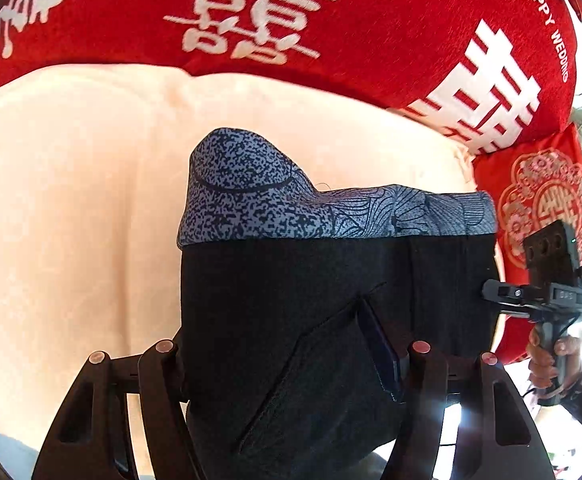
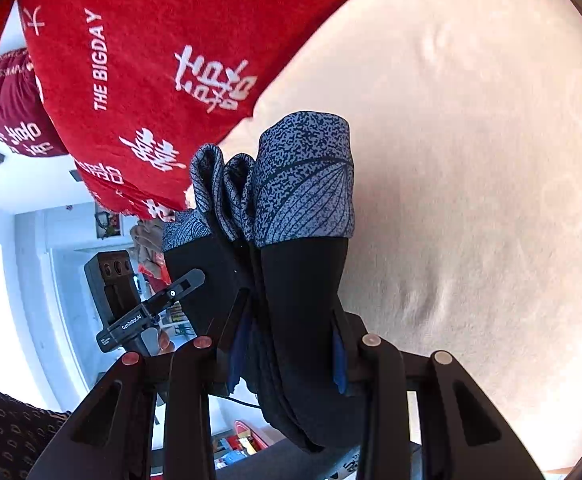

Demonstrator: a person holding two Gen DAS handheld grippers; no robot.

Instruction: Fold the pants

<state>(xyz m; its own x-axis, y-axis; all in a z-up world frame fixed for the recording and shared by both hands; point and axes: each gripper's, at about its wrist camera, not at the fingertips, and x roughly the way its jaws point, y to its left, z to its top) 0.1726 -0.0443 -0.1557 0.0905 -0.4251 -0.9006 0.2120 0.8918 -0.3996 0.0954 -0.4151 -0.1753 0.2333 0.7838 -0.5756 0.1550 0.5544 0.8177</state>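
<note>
Pants [image 1: 291, 312] hang bunched between both hand-held grippers, lifted above the peach bed cover [image 1: 71, 200], not lying flat on it. Left hand-held gripper [image 1: 291, 360] has the black fabric filling the gap between its part-open fingers, clamped on a thick wad of cloth; patterned grey-blue band sits at 12 o'clock from the grip. Right hand-held gripper [image 2: 287, 352] is likewise closed onto a stack of layers, narrower gap, with several folds of the patterned band bunched at 12 o'clock. In the left wrist view the right gripper shows at 3 o'clock, nipping the far edge of the pants, a hand [image 1: 551, 356] around its handle. Progress, my read: the garment looks already doubled at least once, since multiple layers show in the right grip; still to do is laying it down and squaring the fold. Red blanket [image 1: 331, 20] with white lettering lies at 12 o'clock, red cushion [image 1: 547, 200] at 3 o'clock. Hidden: the legs' lower ends, cut off under the gripper frames; exact layer count and fold neatness unreadable; pad contact points buried in black cloth.
</note>
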